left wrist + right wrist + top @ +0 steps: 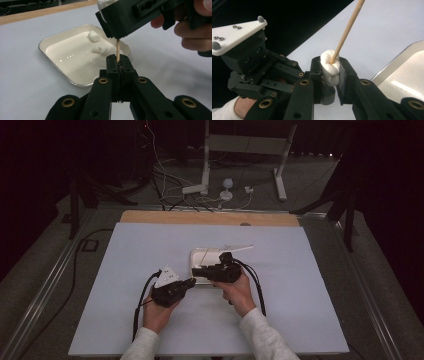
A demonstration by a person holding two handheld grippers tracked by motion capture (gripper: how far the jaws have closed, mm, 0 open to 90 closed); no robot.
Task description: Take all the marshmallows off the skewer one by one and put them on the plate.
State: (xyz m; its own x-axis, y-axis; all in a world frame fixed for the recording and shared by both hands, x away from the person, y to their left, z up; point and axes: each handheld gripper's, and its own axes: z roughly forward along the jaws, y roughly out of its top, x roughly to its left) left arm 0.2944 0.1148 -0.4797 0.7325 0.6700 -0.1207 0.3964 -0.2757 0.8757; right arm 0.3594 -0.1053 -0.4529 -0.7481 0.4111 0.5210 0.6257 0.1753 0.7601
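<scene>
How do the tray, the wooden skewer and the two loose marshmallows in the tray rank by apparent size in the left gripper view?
1. Tray
2. Wooden skewer, visible part only
3. Two marshmallows: look alike, unranked.

Dark lab: covered table (150,320), floor cables (165,180), stands (282,165).

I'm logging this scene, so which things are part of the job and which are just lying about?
In the job:
wooden skewer
marshmallow in the right claw
left claw shut on the skewer
white tray with two marshmallows

Lying about:
cables
white stand
</scene>
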